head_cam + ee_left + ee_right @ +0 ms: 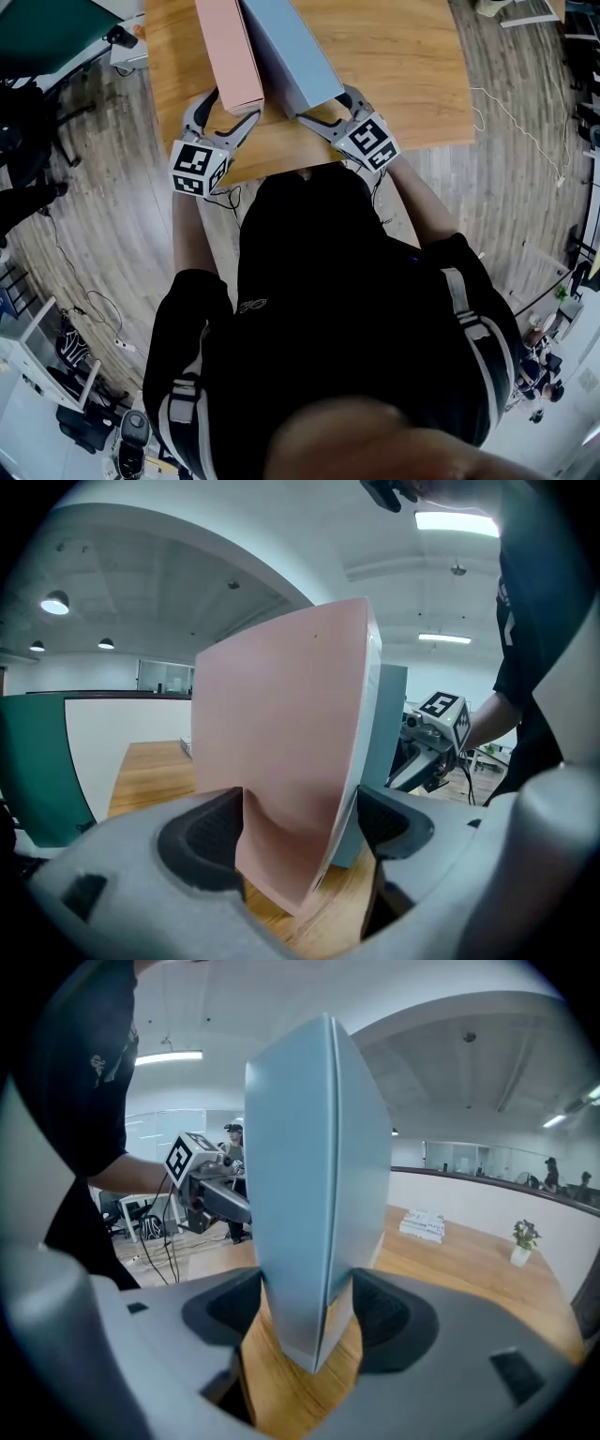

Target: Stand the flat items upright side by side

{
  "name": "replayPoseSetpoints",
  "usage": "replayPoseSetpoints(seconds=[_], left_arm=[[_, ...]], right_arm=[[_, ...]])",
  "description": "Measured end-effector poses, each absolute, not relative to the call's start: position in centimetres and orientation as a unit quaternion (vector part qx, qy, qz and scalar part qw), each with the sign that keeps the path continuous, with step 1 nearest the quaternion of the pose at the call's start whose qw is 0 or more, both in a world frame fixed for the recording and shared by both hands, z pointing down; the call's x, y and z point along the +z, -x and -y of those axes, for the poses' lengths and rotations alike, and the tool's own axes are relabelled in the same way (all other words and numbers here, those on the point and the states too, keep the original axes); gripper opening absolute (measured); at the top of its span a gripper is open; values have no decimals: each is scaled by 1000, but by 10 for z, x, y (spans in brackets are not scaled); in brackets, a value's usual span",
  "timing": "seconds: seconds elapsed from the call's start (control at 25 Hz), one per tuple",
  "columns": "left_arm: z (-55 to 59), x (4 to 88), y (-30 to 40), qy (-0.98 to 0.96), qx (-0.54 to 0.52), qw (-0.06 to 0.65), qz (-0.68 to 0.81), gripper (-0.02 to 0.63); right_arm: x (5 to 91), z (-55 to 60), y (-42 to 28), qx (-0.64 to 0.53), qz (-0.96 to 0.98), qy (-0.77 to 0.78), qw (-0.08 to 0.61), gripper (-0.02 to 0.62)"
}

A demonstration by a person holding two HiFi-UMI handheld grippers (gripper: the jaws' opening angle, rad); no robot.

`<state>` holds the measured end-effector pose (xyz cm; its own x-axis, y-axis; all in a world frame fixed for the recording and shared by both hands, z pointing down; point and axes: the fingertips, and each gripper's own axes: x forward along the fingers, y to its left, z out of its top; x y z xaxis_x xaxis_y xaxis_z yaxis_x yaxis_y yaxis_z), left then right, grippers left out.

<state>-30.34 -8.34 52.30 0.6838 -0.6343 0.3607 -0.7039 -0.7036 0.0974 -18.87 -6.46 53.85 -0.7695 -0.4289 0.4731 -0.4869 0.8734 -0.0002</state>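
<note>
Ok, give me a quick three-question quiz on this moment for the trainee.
1. Multiple choice: the left gripper grips which item? A the pink box; B the blue box; C nothing.
2. True or false: both boxes lie flat on the wooden table.
3. Fill in: the right gripper is closed on the ___ box.
Key: 1 A; 2 false, both stand on edge, side by side; 3 blue.

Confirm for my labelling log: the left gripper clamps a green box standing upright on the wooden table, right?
Wrong colour: the left gripper clamps a pink box standing upright on the wooden table, as the left gripper view shows.
</note>
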Motion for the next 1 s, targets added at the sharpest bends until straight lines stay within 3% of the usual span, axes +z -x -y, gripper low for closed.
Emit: replayPoseSetpoints(seconds=[1.0], left_arm=[[135,524,298,-911,175,91,363,396]], right_arm=[[535,142,237,49,932,-289,212,314]])
